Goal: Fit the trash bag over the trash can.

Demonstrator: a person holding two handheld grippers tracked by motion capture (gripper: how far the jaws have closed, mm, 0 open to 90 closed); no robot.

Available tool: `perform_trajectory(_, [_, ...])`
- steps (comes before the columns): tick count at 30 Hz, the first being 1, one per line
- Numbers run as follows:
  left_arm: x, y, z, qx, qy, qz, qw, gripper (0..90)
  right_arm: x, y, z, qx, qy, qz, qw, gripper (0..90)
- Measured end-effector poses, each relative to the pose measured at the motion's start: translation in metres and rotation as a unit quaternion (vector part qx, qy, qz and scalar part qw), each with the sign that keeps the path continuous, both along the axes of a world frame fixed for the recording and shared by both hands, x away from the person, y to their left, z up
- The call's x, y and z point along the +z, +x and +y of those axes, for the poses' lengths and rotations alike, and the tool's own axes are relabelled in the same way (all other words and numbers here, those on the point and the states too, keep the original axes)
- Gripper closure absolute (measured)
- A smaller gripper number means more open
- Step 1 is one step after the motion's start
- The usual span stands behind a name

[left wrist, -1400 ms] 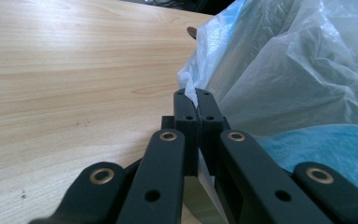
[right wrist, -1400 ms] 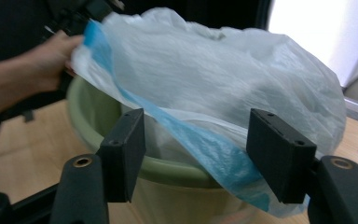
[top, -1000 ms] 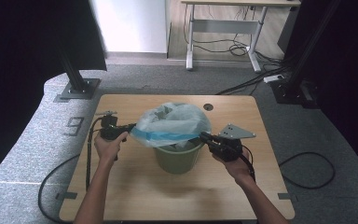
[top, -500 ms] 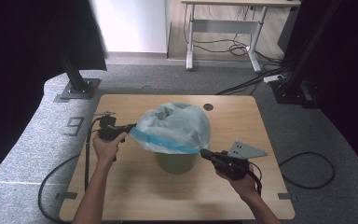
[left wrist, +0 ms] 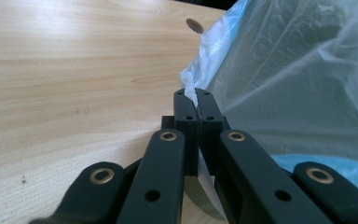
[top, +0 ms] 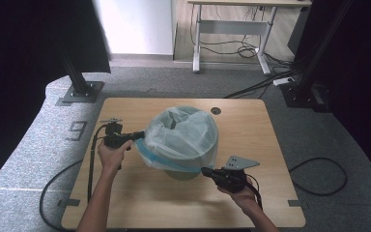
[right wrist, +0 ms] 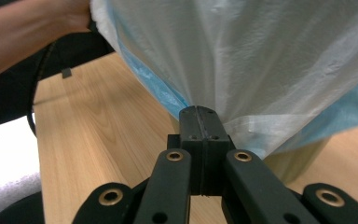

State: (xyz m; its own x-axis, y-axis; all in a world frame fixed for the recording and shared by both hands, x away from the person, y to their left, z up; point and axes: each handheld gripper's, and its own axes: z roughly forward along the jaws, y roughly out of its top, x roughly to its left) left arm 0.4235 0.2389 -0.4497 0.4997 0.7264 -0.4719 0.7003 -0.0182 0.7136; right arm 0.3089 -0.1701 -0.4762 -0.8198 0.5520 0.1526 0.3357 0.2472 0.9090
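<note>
A translucent white plastic bag with a blue band [top: 183, 137] is spread over a green bin [top: 181, 173] at the middle of the wooden table [top: 251, 125]. My left gripper [top: 140, 136] pinches the bag's left edge; in the left gripper view the jaws are shut on a fold of the bag [left wrist: 189, 93]. My right gripper [top: 206, 170] grips the bag's hem at the front right, low beside the bin. In the right gripper view the bag [right wrist: 261, 60] hangs over the shut jaws, and the bin [right wrist: 298, 161] shows under it.
A round grommet hole [top: 216, 110] sits at the table's far side. Cables [top: 63, 181] trail from both grippers off the table's front. A desk frame [top: 232, 34] and black stands [top: 79, 87] stand on the grey floor beyond.
My right gripper has moved down and toward the table's front, pulling the bag's hem down over the bin's side. The left gripper has stayed in place.
</note>
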Motion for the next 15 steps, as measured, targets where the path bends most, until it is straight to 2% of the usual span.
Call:
perform_trajectory(7, [-0.012,0.001,-0.003,-0.001,0.006,0.013,0.9999,89.6,-0.027,0.015,-0.003,-0.021,-0.025,0.023,0.9992,88.9])
perform_trajectory(9, [-0.018,0.001,-0.005,-0.003,0.007,0.018,0.9998,89.6,-0.035,0.02,-0.004,-0.029,-0.038,0.023,0.9986,88.9])
perform_trajectory(15, [-0.036,0.003,-0.012,-0.006,0.008,0.031,0.9995,89.6,-0.056,0.032,-0.009,-0.051,-0.033,0.043,0.9973,88.8])
